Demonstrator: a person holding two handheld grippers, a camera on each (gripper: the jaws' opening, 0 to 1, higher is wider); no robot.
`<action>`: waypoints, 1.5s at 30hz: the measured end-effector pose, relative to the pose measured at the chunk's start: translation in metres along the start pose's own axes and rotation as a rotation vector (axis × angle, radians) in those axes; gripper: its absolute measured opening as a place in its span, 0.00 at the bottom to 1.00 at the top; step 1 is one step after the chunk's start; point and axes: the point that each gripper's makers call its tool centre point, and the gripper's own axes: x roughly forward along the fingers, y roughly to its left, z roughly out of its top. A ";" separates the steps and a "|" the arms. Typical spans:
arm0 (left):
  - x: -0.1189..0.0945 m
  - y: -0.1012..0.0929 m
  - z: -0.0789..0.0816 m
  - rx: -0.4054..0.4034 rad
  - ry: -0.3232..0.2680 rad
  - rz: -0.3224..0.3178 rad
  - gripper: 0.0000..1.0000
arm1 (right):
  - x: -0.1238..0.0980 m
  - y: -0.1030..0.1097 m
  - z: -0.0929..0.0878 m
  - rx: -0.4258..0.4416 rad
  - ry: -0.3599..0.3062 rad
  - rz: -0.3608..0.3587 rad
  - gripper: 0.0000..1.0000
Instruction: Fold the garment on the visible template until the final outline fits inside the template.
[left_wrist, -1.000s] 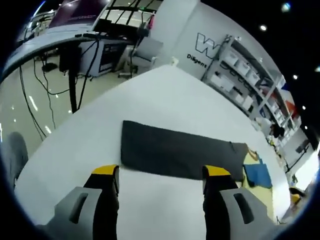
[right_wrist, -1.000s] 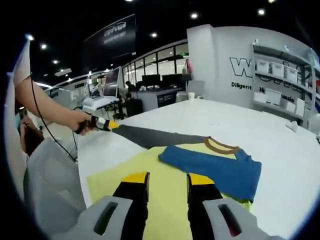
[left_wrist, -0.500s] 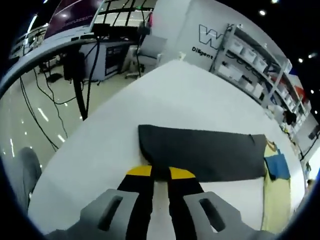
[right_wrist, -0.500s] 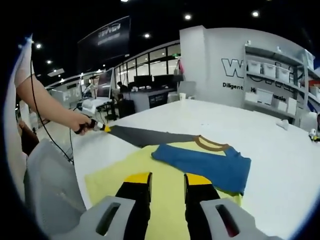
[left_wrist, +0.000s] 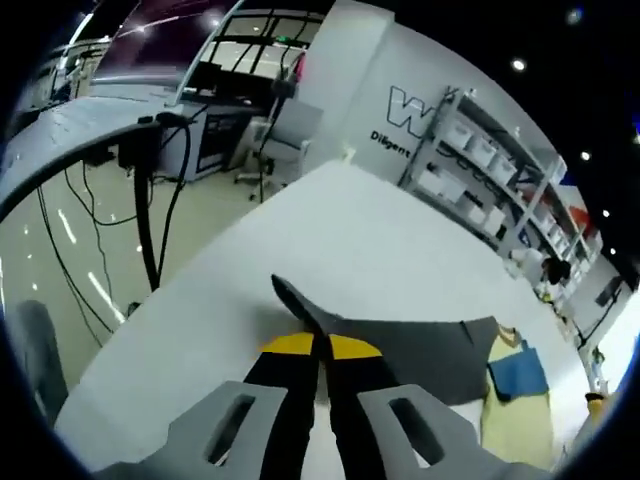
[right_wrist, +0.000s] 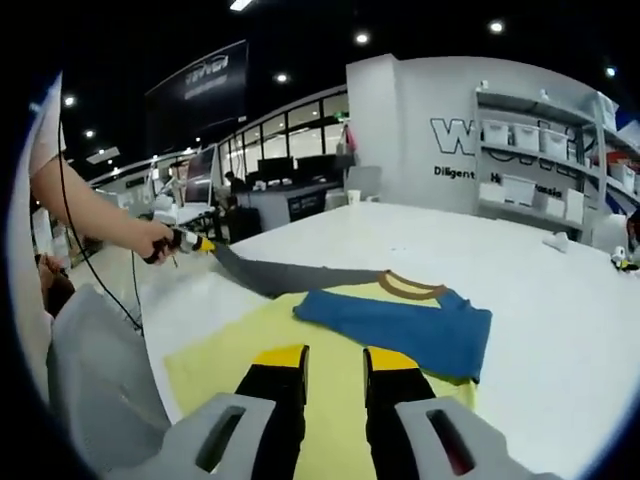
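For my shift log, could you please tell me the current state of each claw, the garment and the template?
Left claw: shut on the grey sleeve, lifting its end off the table.
Right claw: open, holding nothing, over the template.
Garment: blue body folded, grey sleeve stretched out sideways.
Yellow template: flat under the garment.

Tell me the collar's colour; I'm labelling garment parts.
Brown, on the blue garment's collar; clearest in the right gripper view.
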 end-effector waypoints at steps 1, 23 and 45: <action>0.000 -0.007 0.007 0.003 -0.017 -0.020 0.01 | 0.000 0.000 -0.001 0.003 -0.004 0.000 0.15; 0.019 -0.233 0.098 0.137 -0.160 -0.453 0.01 | -0.002 -0.013 -0.006 0.068 -0.067 -0.003 0.14; 0.025 -0.424 0.034 0.292 -0.023 -0.834 0.01 | -0.006 -0.022 -0.016 -0.031 -0.034 -0.021 0.41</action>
